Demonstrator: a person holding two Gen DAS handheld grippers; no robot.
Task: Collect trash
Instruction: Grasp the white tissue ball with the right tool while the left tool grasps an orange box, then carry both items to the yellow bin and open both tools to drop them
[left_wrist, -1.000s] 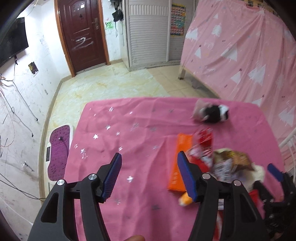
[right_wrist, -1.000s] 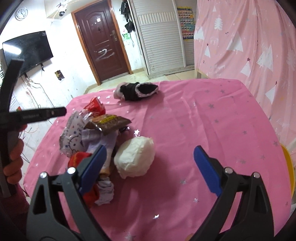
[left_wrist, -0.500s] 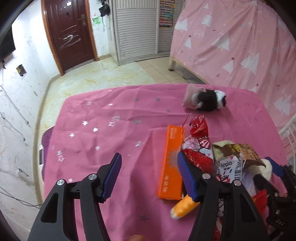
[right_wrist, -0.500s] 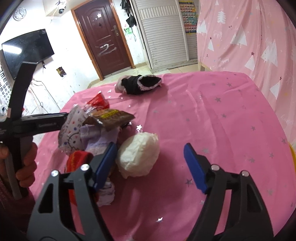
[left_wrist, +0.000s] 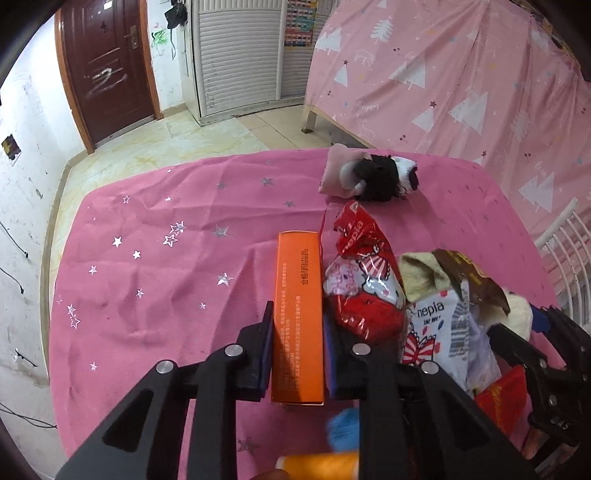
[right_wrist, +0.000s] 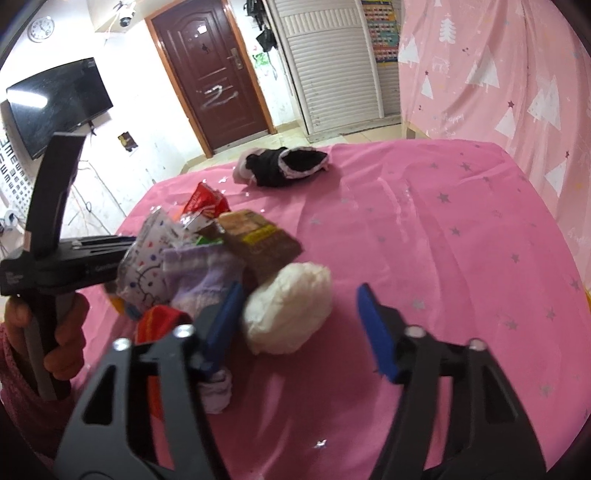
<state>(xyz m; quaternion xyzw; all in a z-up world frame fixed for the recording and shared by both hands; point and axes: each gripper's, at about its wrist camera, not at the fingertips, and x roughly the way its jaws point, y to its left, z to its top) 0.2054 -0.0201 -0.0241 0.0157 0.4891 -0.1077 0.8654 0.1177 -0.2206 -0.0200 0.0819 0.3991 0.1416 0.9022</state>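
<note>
My left gripper (left_wrist: 298, 325) is shut on a long orange box (left_wrist: 298, 295) lying on the pink tablecloth (left_wrist: 166, 266). Right of the box is a trash pile: a red and white Hello Kitty wrapper (left_wrist: 364, 284), a white nepia pack (left_wrist: 439, 332) and a brown wrapper (left_wrist: 469, 280). My right gripper (right_wrist: 299, 325) is open, its jaws on either side of a crumpled white paper ball (right_wrist: 288, 314). The pile shows in the right wrist view with a purple sock (right_wrist: 199, 277) and the brown wrapper (right_wrist: 258, 243).
A black, white and pink cloth bundle (left_wrist: 369, 177) lies at the table's far side; it also shows in the right wrist view (right_wrist: 284, 166). An orange and blue thread spool (left_wrist: 332, 443) lies under my left gripper. A pink bed curtain (left_wrist: 461, 74) hangs to the right.
My left gripper moved right and forward and closed on the orange box. My right gripper advanced until its jaws flank the white paper ball, narrowing somewhat.
</note>
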